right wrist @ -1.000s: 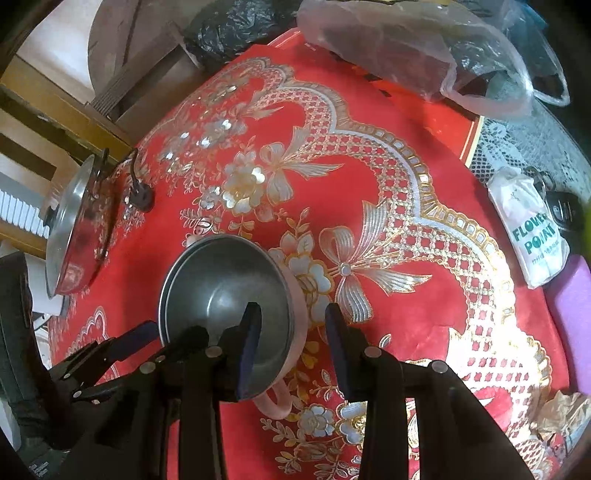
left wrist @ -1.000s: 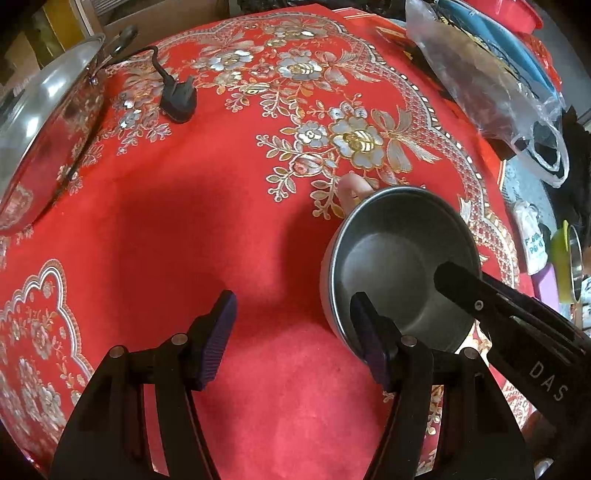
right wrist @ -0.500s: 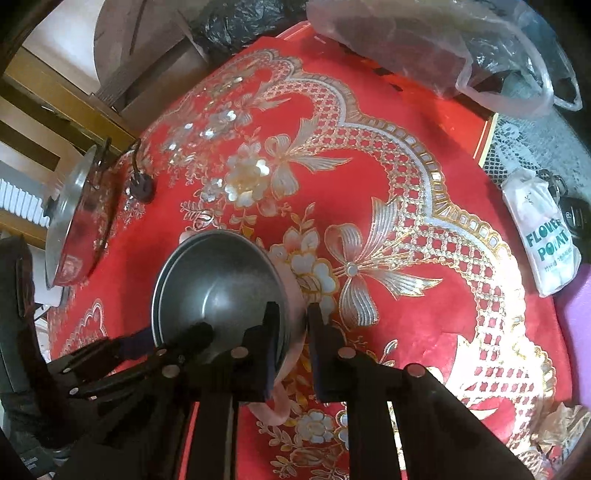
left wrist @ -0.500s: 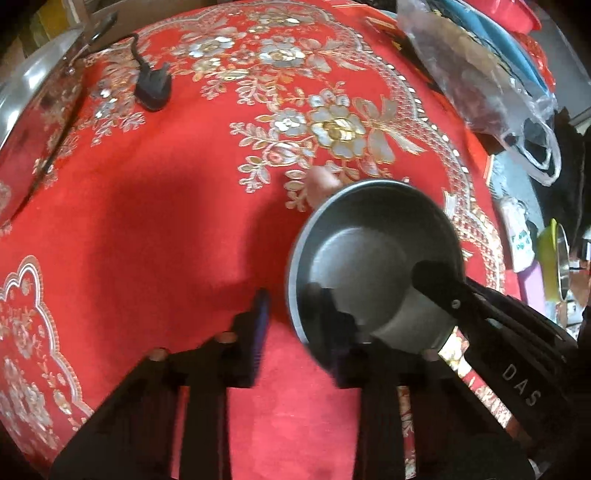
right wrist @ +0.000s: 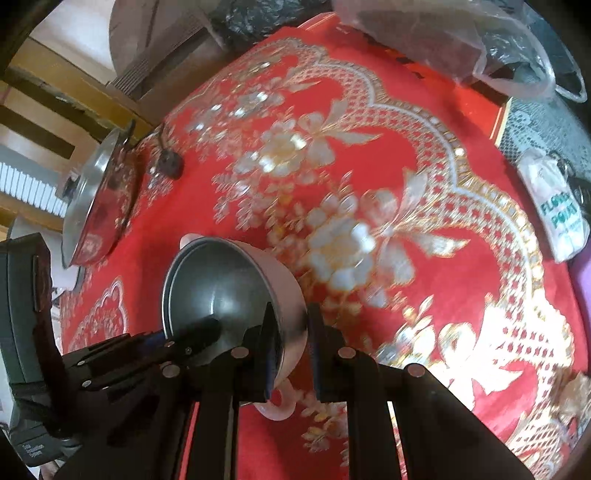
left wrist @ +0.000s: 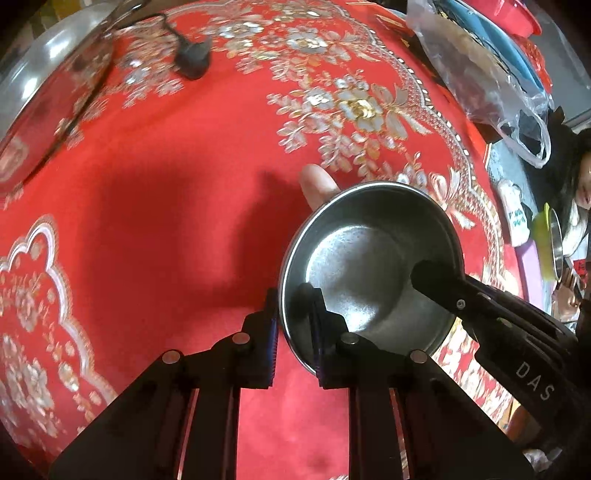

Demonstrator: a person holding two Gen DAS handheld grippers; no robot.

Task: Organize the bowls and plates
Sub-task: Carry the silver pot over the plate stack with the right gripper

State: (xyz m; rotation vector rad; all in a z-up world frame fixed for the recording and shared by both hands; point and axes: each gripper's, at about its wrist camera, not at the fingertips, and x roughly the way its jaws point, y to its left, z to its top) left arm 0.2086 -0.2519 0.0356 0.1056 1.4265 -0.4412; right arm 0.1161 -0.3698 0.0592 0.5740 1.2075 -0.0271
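Observation:
A pink bowl with a steel lining and two small pink handles point(left wrist: 369, 273) point(right wrist: 229, 291) is held tilted above the red tablecloth. My left gripper point(left wrist: 293, 328) is shut on its near rim, one finger inside and one outside. My right gripper point(right wrist: 290, 350) is shut on the opposite rim, beside a pink handle point(right wrist: 277, 406). Each gripper shows in the other's view, the right one point(left wrist: 480, 314) reaching into the bowl and the left one point(right wrist: 177, 343) at its left edge.
A steel pot lid point(left wrist: 44, 99) point(right wrist: 96, 206) lies at the table's left edge by a black plug point(left wrist: 192, 59) point(right wrist: 168, 166). A clear plastic bag point(left wrist: 480, 74) point(right wrist: 461, 40) and blue and red dishes point(left wrist: 498, 33) are at the far side. A white packet point(right wrist: 557, 210) lies right.
Both grippers have closed onto the bowl's rim from open. The bowl has lifted off the cloth and tilted.

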